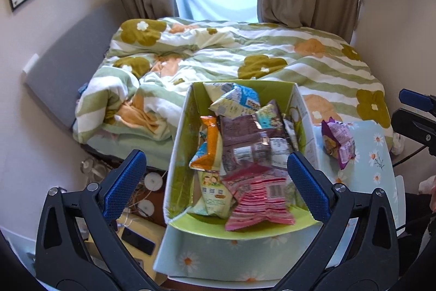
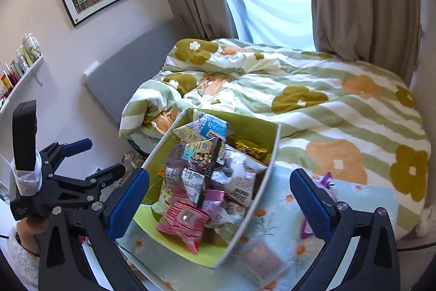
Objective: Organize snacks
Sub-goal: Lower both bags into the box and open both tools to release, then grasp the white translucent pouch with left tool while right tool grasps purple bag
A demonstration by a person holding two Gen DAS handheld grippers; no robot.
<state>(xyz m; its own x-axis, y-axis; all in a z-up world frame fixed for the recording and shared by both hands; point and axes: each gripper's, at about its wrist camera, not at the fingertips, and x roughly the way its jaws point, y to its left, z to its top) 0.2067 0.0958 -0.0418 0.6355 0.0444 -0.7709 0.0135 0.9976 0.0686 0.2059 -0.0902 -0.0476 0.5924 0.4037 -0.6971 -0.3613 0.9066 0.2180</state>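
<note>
A green-lined storage box [image 1: 188, 111] with a daisy-print outside stands on a daisy-print table [image 1: 365, 152] and holds several snack packets, with a pink packet [image 1: 259, 198] at the front. The box also shows in the right wrist view [image 2: 245, 130]. A purple snack packet [image 1: 338, 141] lies on the table right of the box; in the right wrist view it [image 2: 325, 180] is partly hidden behind the right finger. My left gripper [image 1: 215, 182] is open and empty above the box's near end. My right gripper [image 2: 218, 198] is open and empty above the box and table.
A bed with a flowered green-striped duvet [image 1: 245, 56] lies behind the table. Cables and a phone [image 1: 137, 239] lie low at the left. A clear plastic packet [image 2: 261, 258] lies on the table beside the box. A wall shelf [image 2: 24, 72] with bottles is at the left.
</note>
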